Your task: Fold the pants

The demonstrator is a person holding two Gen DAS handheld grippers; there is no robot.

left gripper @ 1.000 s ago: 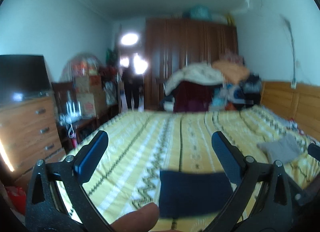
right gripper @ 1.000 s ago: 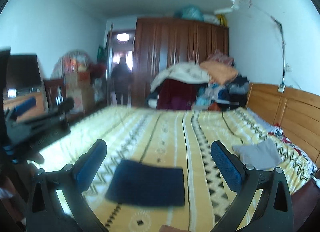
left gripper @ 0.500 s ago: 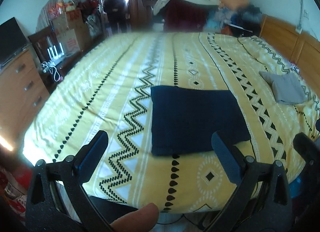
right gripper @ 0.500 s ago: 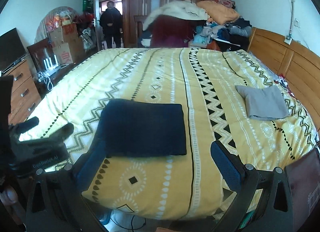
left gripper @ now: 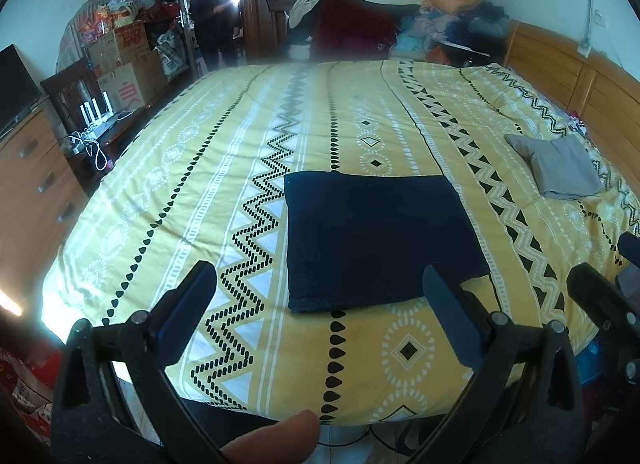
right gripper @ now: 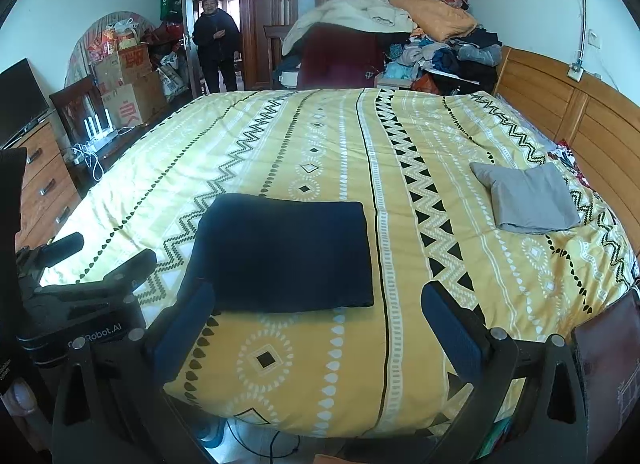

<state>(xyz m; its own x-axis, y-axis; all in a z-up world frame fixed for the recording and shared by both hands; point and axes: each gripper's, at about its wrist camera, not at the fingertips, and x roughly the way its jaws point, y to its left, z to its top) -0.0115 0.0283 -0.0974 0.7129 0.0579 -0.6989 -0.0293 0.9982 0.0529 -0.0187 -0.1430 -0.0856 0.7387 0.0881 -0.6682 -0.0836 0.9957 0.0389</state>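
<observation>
both tongs, left (left gripper: pixel 320 304) and right (right gripper: pixel 320 304), gape wide and empty above the bed's (left gripper: pixel 360 112) near edge; navy pants (left gripper: pixel 376 240) lie folded into a neat flat rectangle on the yellow cover.

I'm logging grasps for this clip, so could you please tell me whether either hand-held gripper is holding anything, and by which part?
Nothing is held. The left hand-held gripper and right hand-held gripper are both open, short of the folded navy pants.

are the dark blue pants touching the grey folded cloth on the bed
Apart. The right wrist view shows a wide strip of yellow bedspread between the dark blue pants and the grey folded cloth.
</observation>
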